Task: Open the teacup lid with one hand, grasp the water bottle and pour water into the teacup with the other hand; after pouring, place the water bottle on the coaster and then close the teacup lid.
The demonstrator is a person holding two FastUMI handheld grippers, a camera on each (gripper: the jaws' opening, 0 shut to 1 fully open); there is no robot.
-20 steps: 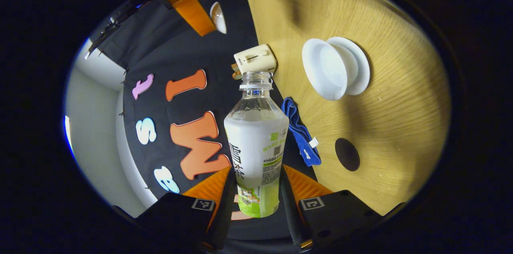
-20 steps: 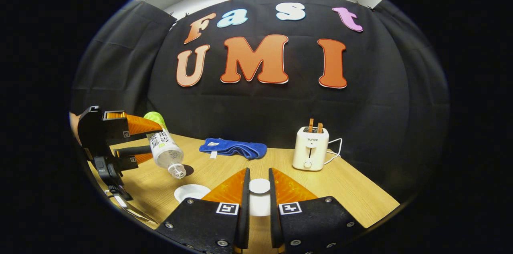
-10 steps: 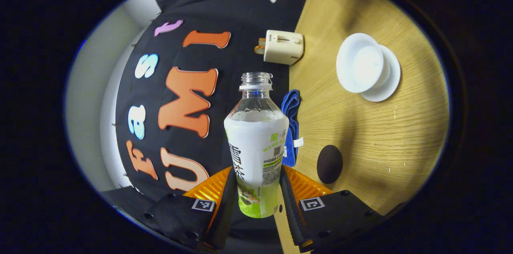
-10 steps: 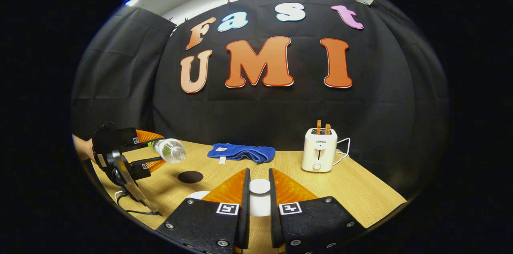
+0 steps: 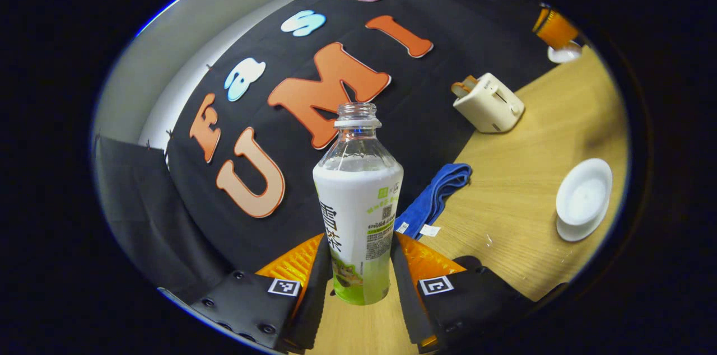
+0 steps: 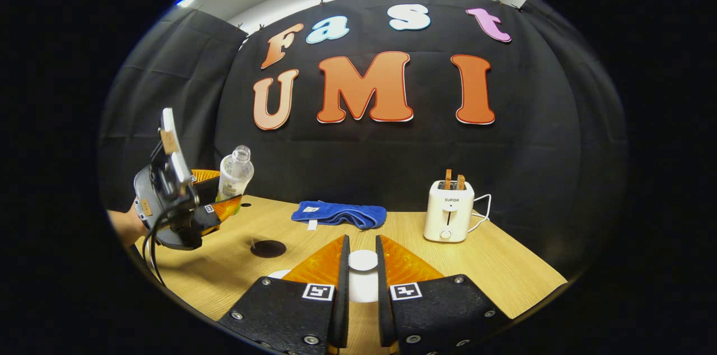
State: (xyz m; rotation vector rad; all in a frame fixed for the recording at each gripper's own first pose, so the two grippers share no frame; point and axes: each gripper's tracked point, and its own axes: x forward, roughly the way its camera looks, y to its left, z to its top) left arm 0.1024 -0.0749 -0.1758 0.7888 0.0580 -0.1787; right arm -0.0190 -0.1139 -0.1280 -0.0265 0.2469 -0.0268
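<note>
My left gripper (image 5: pixel 358 246) is shut on the uncapped water bottle (image 5: pixel 358 198), which stands almost upright and still holds water. In the right gripper view the bottle (image 6: pixel 234 173) is in the air at the far left, above the table and behind the dark round coaster (image 6: pixel 268 248). The coaster's edge (image 5: pixel 468 261) peeks out by my left gripper's right finger. The open white teacup (image 5: pixel 582 195) sits on its saucer (image 5: pixel 577 229) at the right. My right gripper (image 6: pixel 359 240) is shut on the white teacup lid (image 6: pixel 363 261), held above the table.
A cream toaster (image 6: pixel 448 209) with two slices stands at the back right of the wooden table (image 6: pixel 493 265). A folded blue cloth (image 6: pixel 339 213) lies along the back edge. A hand (image 6: pixel 126 226) holds the left gripper at the left edge.
The left gripper has turned the bottle from tipped over back to nearly upright and drawn it away from the teacup. The right gripper holds the lid still.
</note>
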